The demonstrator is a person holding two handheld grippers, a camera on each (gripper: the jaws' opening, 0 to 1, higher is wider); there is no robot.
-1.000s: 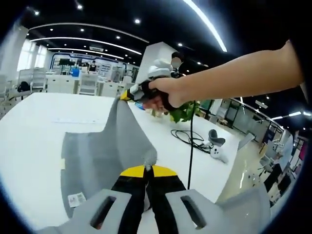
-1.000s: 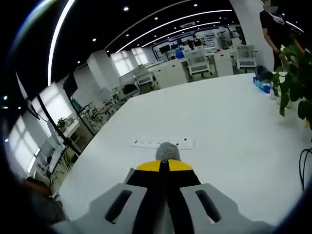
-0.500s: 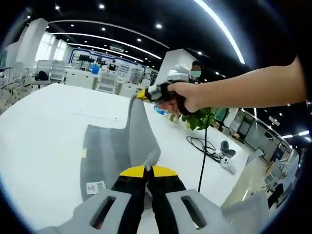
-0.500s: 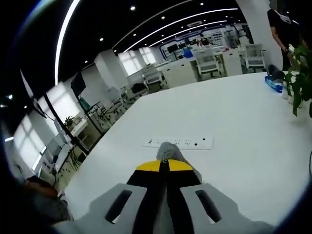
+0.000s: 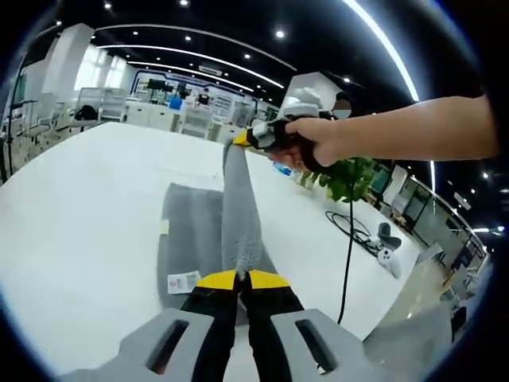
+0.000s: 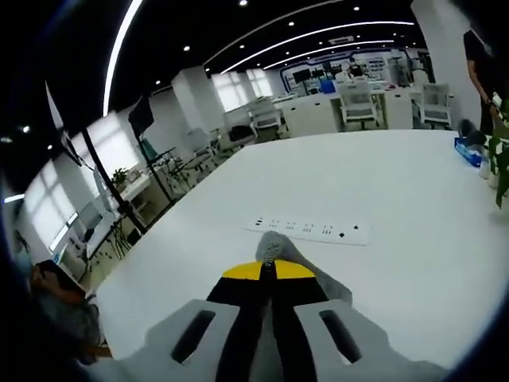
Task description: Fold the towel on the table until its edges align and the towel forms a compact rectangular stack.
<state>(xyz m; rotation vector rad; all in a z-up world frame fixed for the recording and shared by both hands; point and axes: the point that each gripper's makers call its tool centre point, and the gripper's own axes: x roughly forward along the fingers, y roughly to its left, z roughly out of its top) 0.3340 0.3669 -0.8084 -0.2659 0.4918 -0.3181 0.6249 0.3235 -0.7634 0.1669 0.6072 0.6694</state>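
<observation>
A grey towel (image 5: 191,239) lies partly on the white table (image 5: 71,207), with a white label at its near edge. My left gripper (image 5: 239,278) is shut on the towel's near corner, which sticks up between the yellow tips. In the left gripper view the right gripper (image 5: 248,137), held in a hand, is shut on the far corner, and the raised edge of the towel runs taut between the two. In the right gripper view my right gripper (image 6: 267,269) has a tuft of the towel (image 6: 274,247) pinched in its jaws.
A white power strip (image 6: 312,230) lies on the table ahead of the right gripper. A potted plant (image 5: 350,177), a black cable (image 5: 347,231) and a white controller (image 5: 385,259) are at the table's right side. Office desks and chairs stand beyond. A person stands at the far right (image 6: 485,56).
Both grippers have carried the lifted edge of the towel across, so the raised fold now stands steeper and narrower over the flat part. Both stay shut on their corners.
</observation>
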